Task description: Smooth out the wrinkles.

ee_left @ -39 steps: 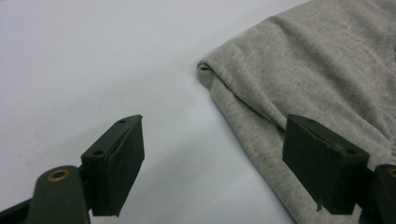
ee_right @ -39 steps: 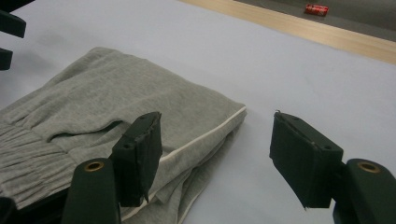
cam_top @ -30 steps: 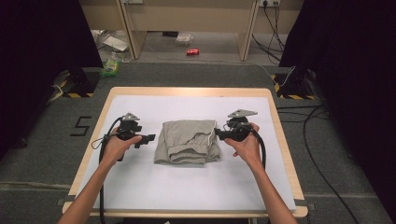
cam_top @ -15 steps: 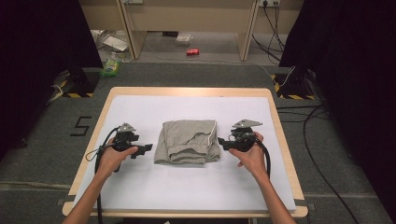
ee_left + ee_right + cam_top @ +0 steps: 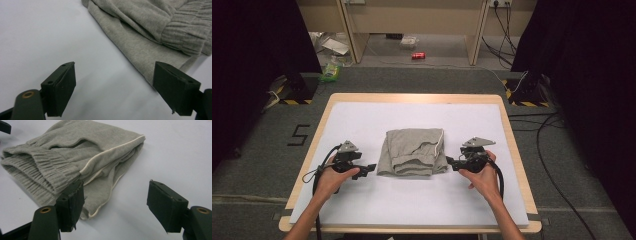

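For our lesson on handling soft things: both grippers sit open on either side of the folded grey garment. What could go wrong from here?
1. The right gripper is at the garment's stacked corner; closing there may catch only the top layers, so the fold could slip apart.
2. The left gripper has only a thin edge by one of its fingers; it may pinch just the table cover.
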The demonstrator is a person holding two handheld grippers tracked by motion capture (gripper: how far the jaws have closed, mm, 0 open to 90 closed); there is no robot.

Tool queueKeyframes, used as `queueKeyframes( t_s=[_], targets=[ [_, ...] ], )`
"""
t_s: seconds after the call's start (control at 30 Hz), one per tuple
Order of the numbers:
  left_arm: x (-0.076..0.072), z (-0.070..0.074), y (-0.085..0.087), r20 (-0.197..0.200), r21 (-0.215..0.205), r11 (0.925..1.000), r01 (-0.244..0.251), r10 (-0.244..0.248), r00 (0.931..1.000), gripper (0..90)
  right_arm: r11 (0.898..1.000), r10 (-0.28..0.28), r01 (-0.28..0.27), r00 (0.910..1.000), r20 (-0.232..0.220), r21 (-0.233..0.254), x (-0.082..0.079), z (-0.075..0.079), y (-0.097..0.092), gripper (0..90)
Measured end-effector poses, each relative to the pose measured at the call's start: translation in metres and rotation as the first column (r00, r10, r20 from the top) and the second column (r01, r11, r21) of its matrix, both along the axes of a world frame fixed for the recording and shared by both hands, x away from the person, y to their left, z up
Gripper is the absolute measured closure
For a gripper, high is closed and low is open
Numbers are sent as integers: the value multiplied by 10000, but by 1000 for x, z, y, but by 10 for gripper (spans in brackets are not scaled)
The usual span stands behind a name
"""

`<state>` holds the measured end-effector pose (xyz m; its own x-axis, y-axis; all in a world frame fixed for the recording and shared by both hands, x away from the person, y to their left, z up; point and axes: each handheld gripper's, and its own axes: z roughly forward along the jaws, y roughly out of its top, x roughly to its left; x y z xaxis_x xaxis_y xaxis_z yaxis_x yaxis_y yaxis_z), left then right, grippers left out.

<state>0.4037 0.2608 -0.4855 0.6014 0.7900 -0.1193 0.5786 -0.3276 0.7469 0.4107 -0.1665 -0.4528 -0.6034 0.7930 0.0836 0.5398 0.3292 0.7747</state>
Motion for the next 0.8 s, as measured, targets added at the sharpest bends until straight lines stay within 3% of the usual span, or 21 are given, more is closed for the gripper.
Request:
queueKeyframes(
  t_s=[0.63, 0.8],
  targets=[
    [-38, -17, 8, 484, 268, 9996, -46, 33, 9988, 182, 10000, -11, 11, 10000, 5, 34, -32, -10, -12, 289],
    [-48, -16, 9, 629, 610, 9981, -4, -35, 9980, 181, 10000, -45, 45, 10000, -72, 69, -42, -14, -16, 265]
  ],
)
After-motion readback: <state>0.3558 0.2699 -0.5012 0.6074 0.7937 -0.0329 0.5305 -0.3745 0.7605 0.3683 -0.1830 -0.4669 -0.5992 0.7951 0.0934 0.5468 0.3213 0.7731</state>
